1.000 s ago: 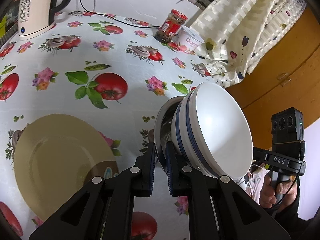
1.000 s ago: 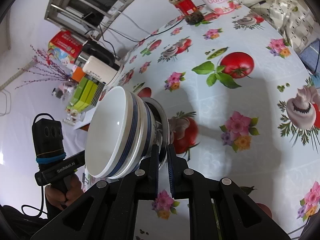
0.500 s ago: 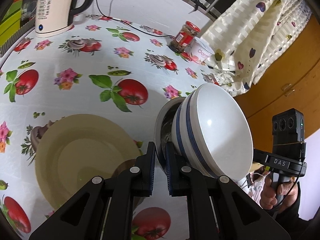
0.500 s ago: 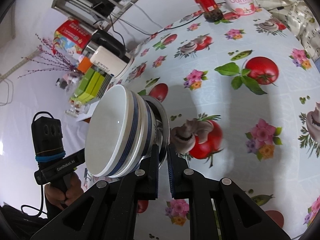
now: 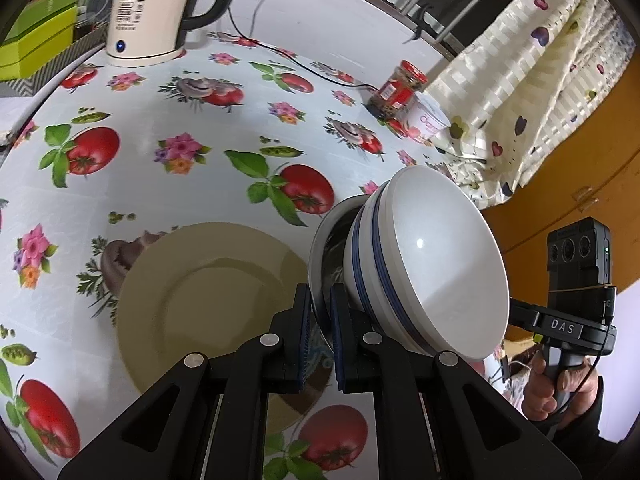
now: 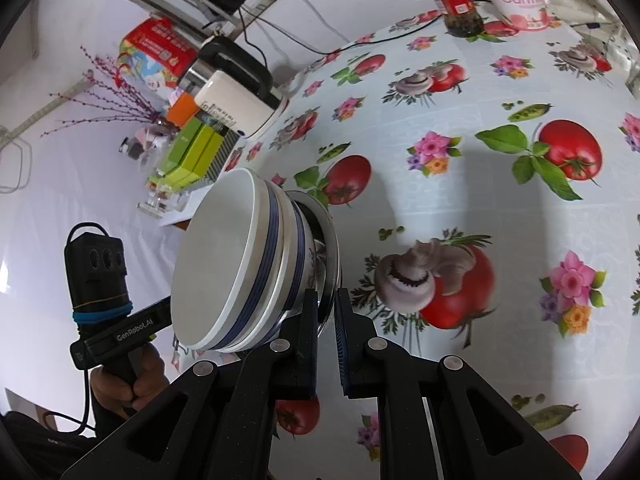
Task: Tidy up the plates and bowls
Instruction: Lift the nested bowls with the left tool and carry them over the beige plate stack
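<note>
- The left gripper (image 5: pixel 319 334), low centre in its own view, is clamped narrow on the rim of a metal plate (image 5: pixel 320 240), which stands on edge.
- The right gripper (image 6: pixel 326 330) pinches the same metal plate's opposite rim, its pads nearly together.
- Two white bowls with blue bands (image 5: pixel 432 264), nested, ride on that plate, their mouths turned sideways toward the right of the left view (they look liable to slide if the tilt grows).
- Below and left of the load lies a beige plate (image 5: pixel 192 304) on the flowered tablecloth (image 5: pixel 168 184).
- The step in hand, I judge, is carrying the stack in the air, held from both sides.
- The next move probably calls for levelling the stack, centring it over the beige plate and lowering both hands together before either grip loosens.
- A kettle (image 5: pixel 148 12) stands upper left, a jar (image 5: pixel 396 88) further right, both well apart.
</note>
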Available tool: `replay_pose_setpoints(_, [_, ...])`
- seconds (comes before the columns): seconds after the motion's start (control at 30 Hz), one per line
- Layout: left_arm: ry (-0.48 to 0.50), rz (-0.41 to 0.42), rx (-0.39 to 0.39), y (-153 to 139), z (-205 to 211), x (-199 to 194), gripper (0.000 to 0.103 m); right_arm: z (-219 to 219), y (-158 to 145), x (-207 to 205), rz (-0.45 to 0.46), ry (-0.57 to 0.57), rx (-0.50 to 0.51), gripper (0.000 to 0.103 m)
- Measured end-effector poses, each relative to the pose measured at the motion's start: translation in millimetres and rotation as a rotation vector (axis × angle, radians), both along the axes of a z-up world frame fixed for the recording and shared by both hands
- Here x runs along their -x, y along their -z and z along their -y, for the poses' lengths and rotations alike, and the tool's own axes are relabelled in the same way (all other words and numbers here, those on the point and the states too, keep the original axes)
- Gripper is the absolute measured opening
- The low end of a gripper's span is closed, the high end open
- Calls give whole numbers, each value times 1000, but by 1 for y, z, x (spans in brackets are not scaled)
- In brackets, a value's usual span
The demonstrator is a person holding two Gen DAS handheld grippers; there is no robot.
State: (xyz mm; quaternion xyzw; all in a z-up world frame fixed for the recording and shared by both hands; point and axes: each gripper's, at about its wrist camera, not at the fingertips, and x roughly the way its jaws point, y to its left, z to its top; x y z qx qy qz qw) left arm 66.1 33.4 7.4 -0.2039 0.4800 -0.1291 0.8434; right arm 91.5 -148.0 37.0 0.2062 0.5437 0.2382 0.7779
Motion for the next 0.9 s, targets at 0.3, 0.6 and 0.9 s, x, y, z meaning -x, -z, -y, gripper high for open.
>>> replay_pose_setpoints(0.3, [-62, -1, -6, 1, -26, 10, 9, -26, 4, -7, -9, -52, -2, 10])
replay_pose_setpoints(0.6, [-116, -14, -7, 6, -49, 19, 9, -52, 11, -15, -26, -108, -3, 10])
replay_pose_setpoints(0.9, [-147, -30, -14, 11, -60, 25, 9, -71, 17, -21, -47, -144, -3, 10])
